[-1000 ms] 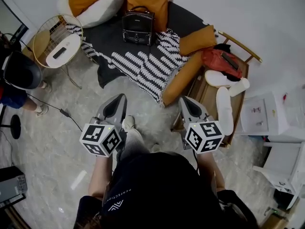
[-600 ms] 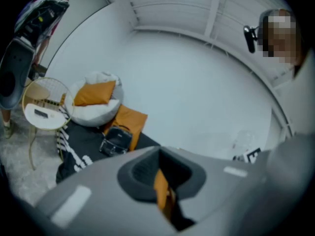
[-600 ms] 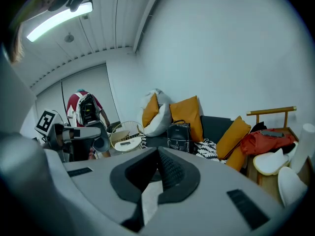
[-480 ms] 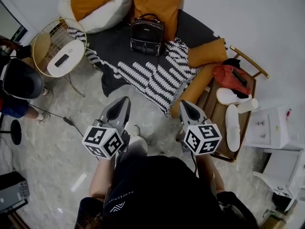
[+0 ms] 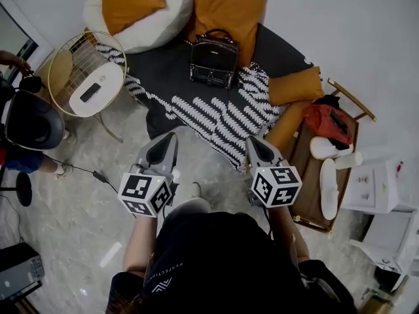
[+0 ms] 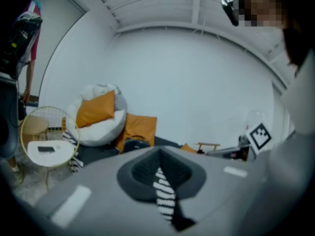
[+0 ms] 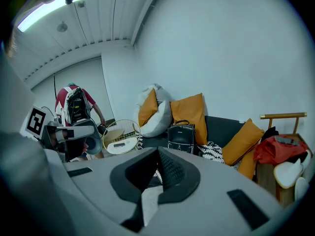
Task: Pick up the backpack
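A: What fills the scene?

B: A pale marbled floor, seen from above. At the far side lies a low dark grey sofa with a black-and-white patterned throw draped over its near edge. A white beanbag sits at the far left of the sofa, and a large orange cushion stands just to its right.

A: And the backpack?

B: The small black backpack stands upright on the sofa, just in front of that orange cushion, at the far edge of the throw. Its top handle points up.

A: What else is around?

B: To the right there is a wooden rack with a red bag on it. To the left stands a round wire-framed counter with a small dark device on its white top.

A: Where are the person's tools?

B: The left claw and the right claw are held side by side over the floor at the near edge of the throw. Both point toward the sofa. Each has its jaws pressed together with nothing gripped. Both are well apart from the backpack.
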Available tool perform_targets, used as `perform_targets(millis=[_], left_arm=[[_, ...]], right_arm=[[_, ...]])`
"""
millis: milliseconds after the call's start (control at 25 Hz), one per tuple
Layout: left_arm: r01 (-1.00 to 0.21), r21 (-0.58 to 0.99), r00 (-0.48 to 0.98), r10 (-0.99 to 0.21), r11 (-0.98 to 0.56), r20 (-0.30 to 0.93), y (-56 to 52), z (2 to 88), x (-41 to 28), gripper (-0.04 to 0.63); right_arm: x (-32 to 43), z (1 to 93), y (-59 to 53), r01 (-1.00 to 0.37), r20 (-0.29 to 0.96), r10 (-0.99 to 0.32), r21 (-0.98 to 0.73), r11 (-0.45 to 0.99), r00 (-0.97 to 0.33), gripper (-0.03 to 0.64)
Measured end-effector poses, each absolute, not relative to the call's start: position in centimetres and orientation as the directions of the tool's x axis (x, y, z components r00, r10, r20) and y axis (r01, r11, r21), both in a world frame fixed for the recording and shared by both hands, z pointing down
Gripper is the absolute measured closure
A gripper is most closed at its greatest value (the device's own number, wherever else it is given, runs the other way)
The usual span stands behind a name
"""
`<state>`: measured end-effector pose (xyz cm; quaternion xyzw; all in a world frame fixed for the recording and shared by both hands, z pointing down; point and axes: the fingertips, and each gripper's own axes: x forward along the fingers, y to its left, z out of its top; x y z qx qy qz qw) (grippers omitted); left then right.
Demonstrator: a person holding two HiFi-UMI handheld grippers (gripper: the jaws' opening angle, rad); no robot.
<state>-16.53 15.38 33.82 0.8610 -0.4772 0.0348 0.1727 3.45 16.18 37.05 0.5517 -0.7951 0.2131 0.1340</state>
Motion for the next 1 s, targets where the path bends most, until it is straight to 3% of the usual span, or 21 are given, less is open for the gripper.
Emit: perform_targets(millis=[440,1000], left_arm=[[-0.831,0.194,0.556,-0.78,-0.521,0.286,10.5,36.0,-20.5,0.586],[-0.839,0.133,0.541,-0.777,-0.528,0.322,-0.7,38.4,-18.9,0.565]], right_arm=[[0.2,38.6,10.5,-0.945,0.472,-0.819,-0.166,0.282,-0.327,0.618],[2.1,41.1,-1.8,-0.945,0.486,-0.811,-0.145,0.294,-0.326,0.568]])
